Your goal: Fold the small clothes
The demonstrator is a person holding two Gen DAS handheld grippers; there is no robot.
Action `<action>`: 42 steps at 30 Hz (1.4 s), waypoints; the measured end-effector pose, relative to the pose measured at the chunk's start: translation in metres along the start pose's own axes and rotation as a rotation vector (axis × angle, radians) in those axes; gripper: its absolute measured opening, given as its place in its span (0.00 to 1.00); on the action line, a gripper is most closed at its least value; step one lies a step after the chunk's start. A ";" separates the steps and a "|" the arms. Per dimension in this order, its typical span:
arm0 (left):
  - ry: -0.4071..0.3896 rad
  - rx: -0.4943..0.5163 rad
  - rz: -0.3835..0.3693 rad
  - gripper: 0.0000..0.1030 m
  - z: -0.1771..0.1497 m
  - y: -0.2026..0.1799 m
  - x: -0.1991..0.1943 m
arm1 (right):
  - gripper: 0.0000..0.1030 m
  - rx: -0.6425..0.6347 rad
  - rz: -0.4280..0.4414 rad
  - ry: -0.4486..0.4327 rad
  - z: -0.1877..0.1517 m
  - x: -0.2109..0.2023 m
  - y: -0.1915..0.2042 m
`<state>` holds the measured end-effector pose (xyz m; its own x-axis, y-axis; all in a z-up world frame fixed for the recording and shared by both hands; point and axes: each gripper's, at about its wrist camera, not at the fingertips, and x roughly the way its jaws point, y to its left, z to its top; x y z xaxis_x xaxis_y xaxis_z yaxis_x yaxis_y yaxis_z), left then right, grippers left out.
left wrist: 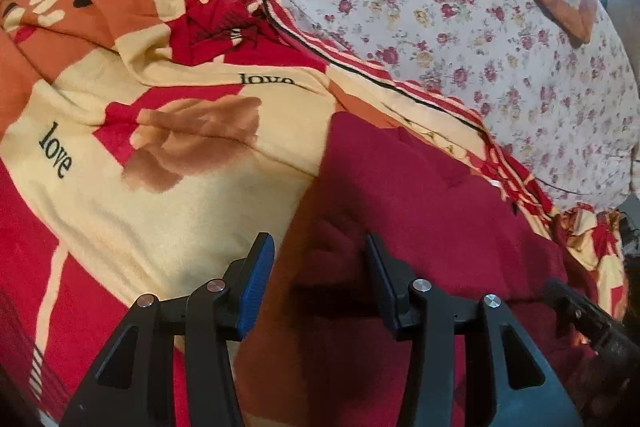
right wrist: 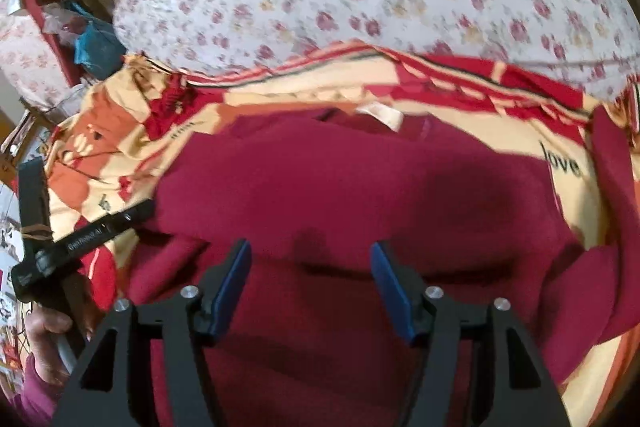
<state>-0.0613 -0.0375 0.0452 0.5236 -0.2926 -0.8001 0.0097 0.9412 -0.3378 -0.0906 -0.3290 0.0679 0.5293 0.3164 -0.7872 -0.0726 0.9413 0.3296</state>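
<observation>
The dark red garment (right wrist: 360,195) lies flat on the "love" blanket (left wrist: 168,211) on the bed. Only the right wrist view shows its collar label (right wrist: 380,115). Both the left gripper (left wrist: 320,283) and right gripper (right wrist: 310,287) hover with jaws open, empty.

Only flat maroon garment (right wrist: 320,187) lies beneath both tools; rumpled blanket (left wrist: 192,27) rises beyond.

Left gripper (left wrist: 320,267), right gripper (right wrist: 311,273): jaws apart
</observation>
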 end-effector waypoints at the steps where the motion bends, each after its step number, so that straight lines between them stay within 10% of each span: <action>1: -0.004 0.008 -0.003 0.25 -0.001 -0.001 -0.003 | 0.68 -0.003 0.011 -0.001 0.005 0.002 0.006; 14: 0.025 -0.038 -0.119 0.25 -0.003 0.012 0.013 | 0.68 -0.072 0.204 0.197 0.069 0.105 0.107; 25: 0.011 -0.015 -0.105 0.25 -0.009 0.014 0.012 | 0.71 -0.253 -0.008 0.350 0.079 0.175 0.154; 28: 0.016 -0.008 -0.113 0.25 -0.007 0.014 0.013 | 0.37 -0.270 -0.033 0.301 0.078 0.170 0.148; 31: 0.034 0.022 -0.150 0.05 -0.004 0.011 0.013 | 0.15 -0.182 0.085 0.296 0.083 0.165 0.132; 37: -0.094 0.055 -0.152 0.00 0.007 0.014 -0.012 | 0.09 -0.146 0.180 0.223 0.091 0.155 0.139; 42: -0.008 0.005 -0.108 0.00 0.006 0.026 0.008 | 0.06 -0.112 0.202 0.246 0.088 0.177 0.148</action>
<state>-0.0517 -0.0141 0.0327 0.5264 -0.3909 -0.7550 0.0709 0.9051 -0.4192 0.0666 -0.1436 0.0232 0.2764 0.5036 -0.8186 -0.2545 0.8597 0.4429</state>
